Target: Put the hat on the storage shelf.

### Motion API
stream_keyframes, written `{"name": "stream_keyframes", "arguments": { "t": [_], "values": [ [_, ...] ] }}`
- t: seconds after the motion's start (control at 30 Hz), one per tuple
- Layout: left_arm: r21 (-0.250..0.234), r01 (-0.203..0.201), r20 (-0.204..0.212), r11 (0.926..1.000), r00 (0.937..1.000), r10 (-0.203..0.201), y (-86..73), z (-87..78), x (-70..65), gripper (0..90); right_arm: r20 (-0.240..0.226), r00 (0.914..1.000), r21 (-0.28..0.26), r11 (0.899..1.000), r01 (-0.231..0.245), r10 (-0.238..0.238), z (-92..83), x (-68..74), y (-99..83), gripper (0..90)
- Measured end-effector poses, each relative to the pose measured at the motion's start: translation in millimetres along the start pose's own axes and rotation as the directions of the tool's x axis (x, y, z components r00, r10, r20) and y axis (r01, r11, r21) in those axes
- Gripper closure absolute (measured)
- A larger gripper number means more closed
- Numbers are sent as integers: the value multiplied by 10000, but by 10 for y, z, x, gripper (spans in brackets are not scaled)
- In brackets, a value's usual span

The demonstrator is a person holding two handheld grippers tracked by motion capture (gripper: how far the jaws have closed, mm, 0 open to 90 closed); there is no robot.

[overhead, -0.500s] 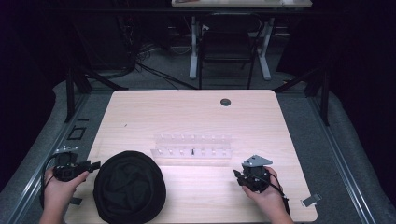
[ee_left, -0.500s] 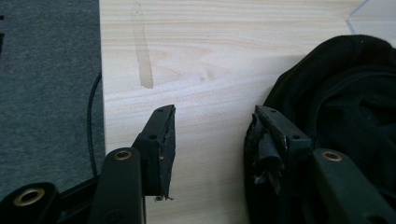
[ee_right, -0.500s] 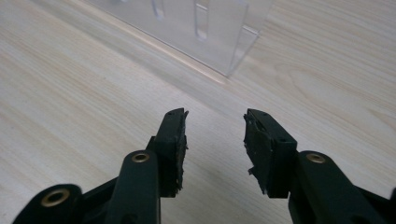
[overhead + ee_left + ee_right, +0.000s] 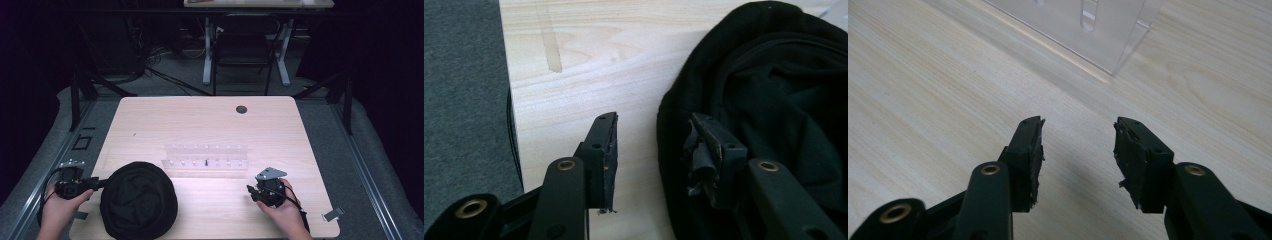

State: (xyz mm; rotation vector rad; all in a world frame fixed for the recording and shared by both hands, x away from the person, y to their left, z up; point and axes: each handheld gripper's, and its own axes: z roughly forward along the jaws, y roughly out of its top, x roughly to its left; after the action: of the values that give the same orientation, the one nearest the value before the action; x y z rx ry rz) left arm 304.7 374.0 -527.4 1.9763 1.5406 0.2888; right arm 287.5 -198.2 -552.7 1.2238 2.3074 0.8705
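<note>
The black hat [image 4: 138, 200] sits on the counter [image 4: 200, 125], in front of the clear rack [image 4: 205, 156]. The left gripper [image 4: 97, 184] is right at the hat's edge, fingers [image 4: 605, 145] wide apart, holding nothing. The right gripper [image 4: 251, 191] is near the rack, fingers open and empty

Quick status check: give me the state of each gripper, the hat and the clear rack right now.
Left gripper: open, jaws astride the hat's edge, not clamped.
Right gripper: open, nothing between the jaws.
Black hat: lying slumped on the table, near its front edge.
Clear rack: on the table, untouched.
</note>
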Motion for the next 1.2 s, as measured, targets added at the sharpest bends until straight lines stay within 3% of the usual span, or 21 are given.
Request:
{"name": "stream_keyframes", "arguments": {
  "t": [0.17, 0.4, 0.47, 0.53, 0.57, 0.63, 0.67, 0.73, 0.83, 1.07, 1.2],
  "values": [
    [91, -265, 61, 9996, 9996, 264, 18, -13, -62, 551, -194, 9994, -167, 9994, -305, 302, 15, 27, 16, 521],
    [383, -349, 91, 9987, 9994, 345, 57, 63, -60, 616, -512, 9982, -213, 9993, 309, -319, 8, 251, 95, 514],
    [664, -194, 321, 9976, 9993, 173, 54, 110, -52, 693, -693, 9970, -228, 9992, 332, -348, 15, 307, 114, 509],
    [676, -147, 460, 9976, 9989, 116, 53, 114, -50, 726, -773, 9964, -160, 9993, 340, -352, 7, 327, 127, 509],
    [709, -185, 577, 9973, 9982, 144, 53, 111, -49, 803, -910, 9948, -269, 9987, 443, -466, 5, 383, 158, 509],
    [784, -73, 691, 9969, 9976, 18, 48, 109, -62, 856, -973, 9939, -278, 9984, 490, -515, 5, 419, 177, 509],
    [927, 238, 789, 9954, 9964, -312, 42, 99, -67, 867, -1135, 9905, -197, 9969, 758, -776, 15, 499, 217, 509],
    [916, 450, 836, 9948, 9951, -527, 36, 101, -70, 873, -1180, 9892, -184, 9962, 851, -866, 20, 525, 226, 509],
    [1208, 912, 1268, 9885, 9862, -1065, 13, 61, -85, 875, -1442, 9817, -182, 9923, 1227, -1241, 20, 645, 260, 508],
    [1204, 799, 1340, 9895, 9863, -960, -31, 37, -204, 874, -1639, 9797, -425, 9931, 1095, -1151, -52, 677, 286, 503],
    [1300, 750, 1604, 9887, 9824, -956, -44, 49, -293, 873, -2076, 9721, -468, 9937, 1019, -1095, -92, 720, 329, 479]
  ]
}}
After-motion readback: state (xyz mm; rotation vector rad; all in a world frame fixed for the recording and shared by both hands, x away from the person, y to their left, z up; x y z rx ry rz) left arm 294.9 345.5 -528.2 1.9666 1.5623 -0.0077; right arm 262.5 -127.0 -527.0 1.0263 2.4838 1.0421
